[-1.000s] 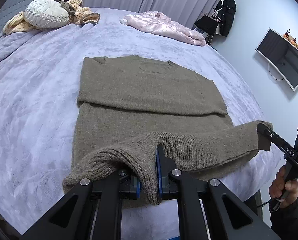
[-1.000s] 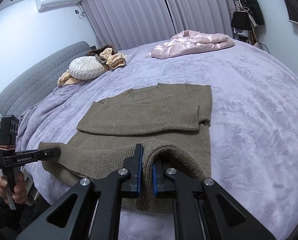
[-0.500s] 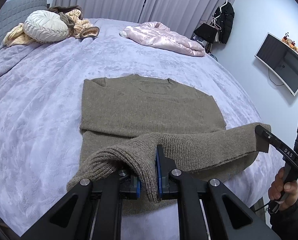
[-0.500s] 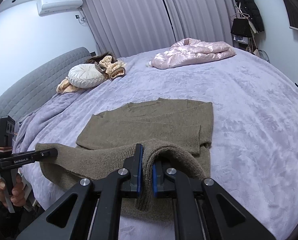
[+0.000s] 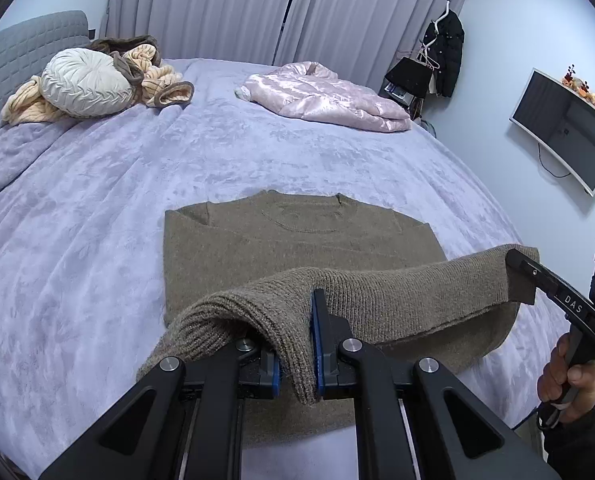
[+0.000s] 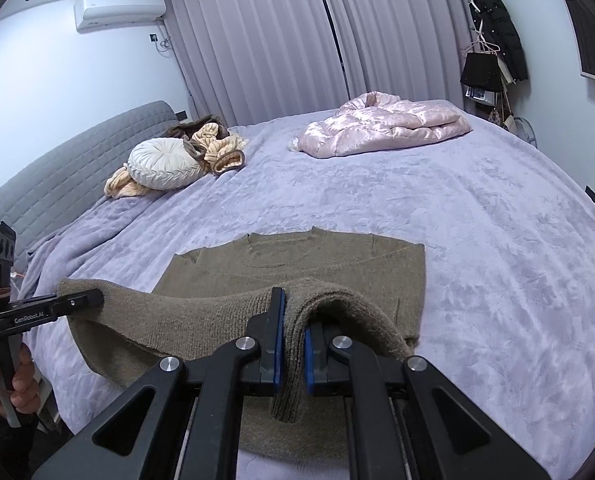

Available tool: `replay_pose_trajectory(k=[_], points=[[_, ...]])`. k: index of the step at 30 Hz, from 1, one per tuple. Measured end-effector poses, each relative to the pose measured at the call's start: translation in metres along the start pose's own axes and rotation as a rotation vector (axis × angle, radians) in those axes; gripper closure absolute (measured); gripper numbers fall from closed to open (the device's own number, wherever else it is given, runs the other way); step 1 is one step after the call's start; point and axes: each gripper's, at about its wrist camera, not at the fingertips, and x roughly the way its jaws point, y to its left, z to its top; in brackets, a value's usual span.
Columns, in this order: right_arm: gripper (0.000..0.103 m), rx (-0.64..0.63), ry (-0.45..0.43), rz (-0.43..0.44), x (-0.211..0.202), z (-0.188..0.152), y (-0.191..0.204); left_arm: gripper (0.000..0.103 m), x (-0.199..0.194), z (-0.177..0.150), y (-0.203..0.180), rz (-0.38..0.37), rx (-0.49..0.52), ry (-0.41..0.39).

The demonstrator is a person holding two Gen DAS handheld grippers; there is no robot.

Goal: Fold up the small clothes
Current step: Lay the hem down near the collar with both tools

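Observation:
An olive-brown knit sweater [image 5: 297,236] [image 6: 297,264] lies on the lilac bed, neck end far from me, sleeves folded across its body. Its ribbed bottom hem is lifted off the bed and stretched between both grippers. My left gripper [image 5: 297,364] is shut on the hem's left corner; in the right wrist view the left gripper [image 6: 77,302] shows at the left edge, held by a hand. My right gripper [image 6: 294,360] is shut on the hem's right corner; the left wrist view shows the right gripper [image 5: 517,264] at the right. The raised hem hides the sweater's middle.
The lilac blanket [image 5: 97,208] covers a wide bed. A round cream cushion [image 5: 85,82] and peach-brown fleece clothes [image 5: 157,76] lie by the grey headboard. A pink satin jacket [image 5: 325,96] lies at the far side. A wall screen [image 5: 565,132] hangs right.
Both grippers have risen and carried the gripped hem forward over the sweater toward its neck end. More of the lower body is now covered by the raised hem.

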Motion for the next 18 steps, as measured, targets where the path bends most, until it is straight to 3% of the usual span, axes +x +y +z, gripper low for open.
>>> replay_pose_trajectory(k=[18], points=[[0.094,0.049,0.079,-0.035,0.079,0.024,-0.025,0.09,0.075,0.037,0.024,0.021,-0.046,0.061]])
